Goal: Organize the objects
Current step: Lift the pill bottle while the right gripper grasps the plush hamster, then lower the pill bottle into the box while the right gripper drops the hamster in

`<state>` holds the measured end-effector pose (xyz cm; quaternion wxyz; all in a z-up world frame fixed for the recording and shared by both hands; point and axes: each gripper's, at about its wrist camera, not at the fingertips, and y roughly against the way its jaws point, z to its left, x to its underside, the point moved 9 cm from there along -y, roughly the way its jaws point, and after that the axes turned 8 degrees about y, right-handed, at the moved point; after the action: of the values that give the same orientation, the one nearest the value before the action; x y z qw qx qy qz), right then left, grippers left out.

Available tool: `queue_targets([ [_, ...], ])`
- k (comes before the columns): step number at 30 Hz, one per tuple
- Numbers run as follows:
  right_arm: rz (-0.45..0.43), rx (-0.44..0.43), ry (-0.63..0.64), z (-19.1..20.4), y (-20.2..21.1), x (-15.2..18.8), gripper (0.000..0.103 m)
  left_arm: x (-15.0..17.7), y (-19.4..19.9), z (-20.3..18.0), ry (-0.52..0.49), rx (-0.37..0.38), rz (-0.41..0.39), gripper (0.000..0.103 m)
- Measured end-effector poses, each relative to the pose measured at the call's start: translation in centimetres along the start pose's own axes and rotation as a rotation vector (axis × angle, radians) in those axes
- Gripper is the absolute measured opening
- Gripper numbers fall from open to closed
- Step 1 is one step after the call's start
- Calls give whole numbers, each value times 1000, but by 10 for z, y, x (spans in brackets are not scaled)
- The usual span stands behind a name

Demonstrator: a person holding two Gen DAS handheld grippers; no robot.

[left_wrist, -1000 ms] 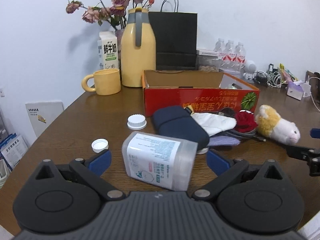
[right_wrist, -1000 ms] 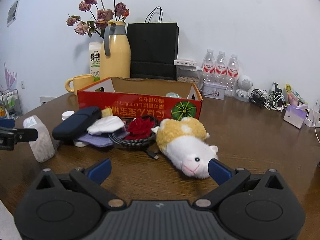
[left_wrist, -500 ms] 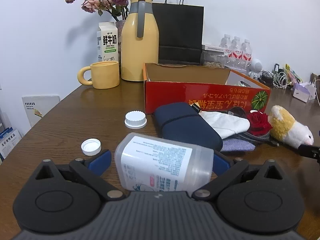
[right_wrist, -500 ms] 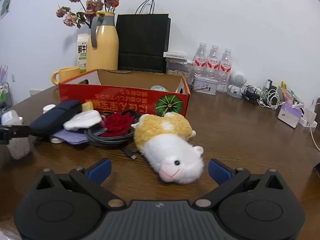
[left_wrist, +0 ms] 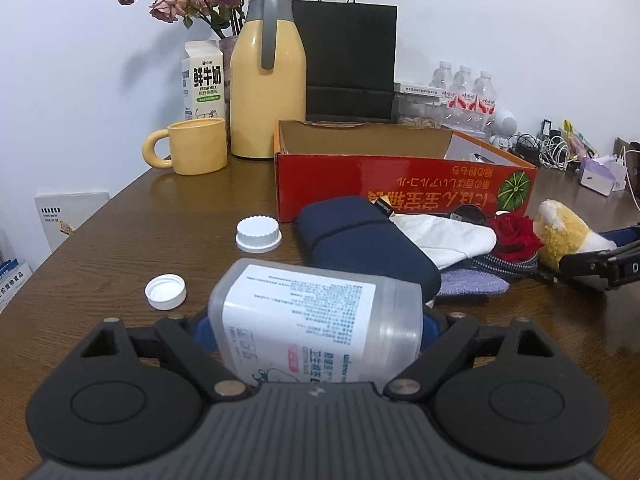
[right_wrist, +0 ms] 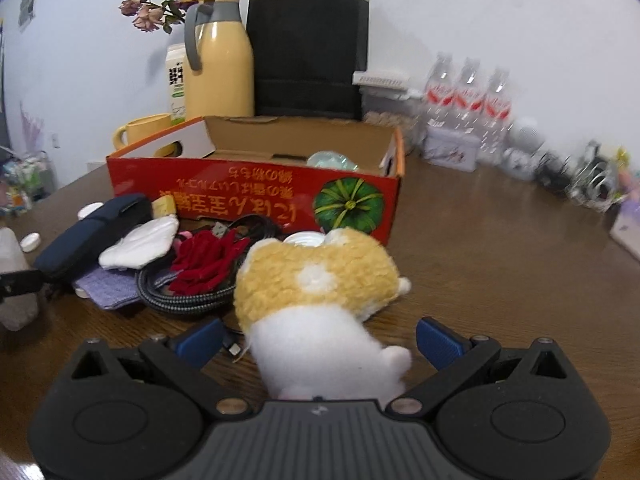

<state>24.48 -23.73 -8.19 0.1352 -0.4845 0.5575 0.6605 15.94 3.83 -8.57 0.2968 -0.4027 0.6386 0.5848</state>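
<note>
My left gripper (left_wrist: 316, 326) is shut on a clear plastic bottle (left_wrist: 316, 320) with a white printed label, lying sideways between the blue pads. My right gripper (right_wrist: 318, 338) is open, its blue fingertips on either side of a yellow and white plush hamster (right_wrist: 320, 296) that lies on the table. An open red cardboard box (left_wrist: 400, 188) stands behind a pile with a dark blue pouch (left_wrist: 360, 240), a white cloth (left_wrist: 444, 236), a red fabric rose (left_wrist: 514, 234) and a coiled cable (right_wrist: 188, 300). The box also shows in the right wrist view (right_wrist: 256, 196).
Two white caps (left_wrist: 258, 234) (left_wrist: 166, 291) lie on the brown table (left_wrist: 120, 248). A yellow mug (left_wrist: 192, 146), yellow jug (left_wrist: 268, 80), milk carton (left_wrist: 202, 80), black paper bag (left_wrist: 348, 60) and water bottles (left_wrist: 464, 96) stand at the back. Cables and small items sit far right.
My left gripper has closed in on the clear bottle and grips it. My right gripper has moved forward so the plush hamster sits between its open fingers.
</note>
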Motion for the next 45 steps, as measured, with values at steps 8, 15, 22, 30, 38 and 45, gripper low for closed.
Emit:
queue_targets([
  [8, -34, -34, -48, 1, 3, 8, 57, 0, -1, 0, 11, 4, 2, 89],
  [15, -102, 12, -39, 7, 19, 5, 52, 1, 1, 0, 17, -10, -10, 89],
  [22, -185, 81, -33, 10, 38, 1, 52, 2, 11, -1, 30, -15, -37, 89],
  [30, -255, 106, 20, 25, 52, -17, 52, -12, 28, -9, 26, 11, -84, 89],
  [38, -327, 95, 79, 43, 49, -63, 52, -51, 28, -28, -10, 37, -150, 89],
  [45, -365, 97, 104, 48, 27, -111, 52, -100, 2, -45, -23, 48, -201, 89],
])
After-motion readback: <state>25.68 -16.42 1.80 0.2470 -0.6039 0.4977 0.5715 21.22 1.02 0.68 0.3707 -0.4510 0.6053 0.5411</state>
